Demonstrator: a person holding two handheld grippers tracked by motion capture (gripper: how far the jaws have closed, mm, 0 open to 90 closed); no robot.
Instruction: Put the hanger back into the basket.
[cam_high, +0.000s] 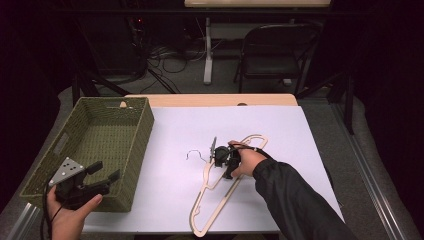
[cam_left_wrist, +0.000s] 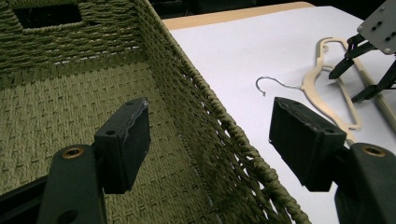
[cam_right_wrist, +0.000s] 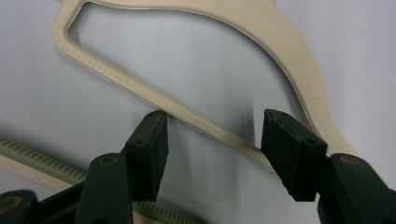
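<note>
Jaws astride hanger (cam_right_wrist: 201, 122) bar

I see a black folding chair (cam_high: 277, 50) behind the table (cam_high: 210, 100) — cables (cam_high: 170, 57) tangled across the floor beside it.

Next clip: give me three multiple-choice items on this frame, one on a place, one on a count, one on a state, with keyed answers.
1. Where is the left gripper?
A. over the basket's near end
B. on the chair
C. under the table

2. How many hangers lie on the white sheet?
A. none
B. one
C. four

3. The right gripper's fingers are:
A. clamped on a cloth
B. open astride a hanger bar
C. shut on nothing

Answers: 1 A, its fingers straddle the woven basket wall. 2 B, a single cream hanger. 3 B, a gap shows, with the bar crossing it.
</note>
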